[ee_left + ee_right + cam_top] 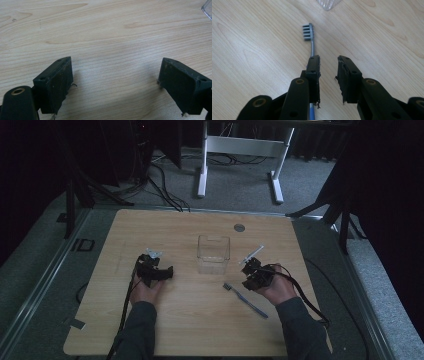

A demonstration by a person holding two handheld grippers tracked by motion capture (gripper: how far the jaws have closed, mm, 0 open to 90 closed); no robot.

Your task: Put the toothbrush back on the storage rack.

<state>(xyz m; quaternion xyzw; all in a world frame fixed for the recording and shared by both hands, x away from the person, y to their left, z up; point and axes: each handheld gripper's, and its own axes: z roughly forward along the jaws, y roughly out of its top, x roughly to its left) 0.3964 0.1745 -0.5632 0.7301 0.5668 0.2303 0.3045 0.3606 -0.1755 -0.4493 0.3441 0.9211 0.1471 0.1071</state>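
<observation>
A grey-blue toothbrush (246, 298) lies flat on the wooden table (195, 330), bristle head toward the middle. In the right gripper view the toothbrush (311, 42) runs under the left jaw, bristles pointing left. My right gripper (251, 270) hovers just right of it, open with a narrow empty gap (329, 75). My left gripper (159, 268) sits on the left half of the table, its jaws spread wide (115, 85) over bare wood. A clear plastic box (213, 253) stands between the two grippers, toward the far side.
A small round grey disc (239, 227) is set in the table near its far edge. A corner of the clear box (207, 8) shows at the top right of the left gripper view. White desk legs (202, 165) stand on the floor beyond.
</observation>
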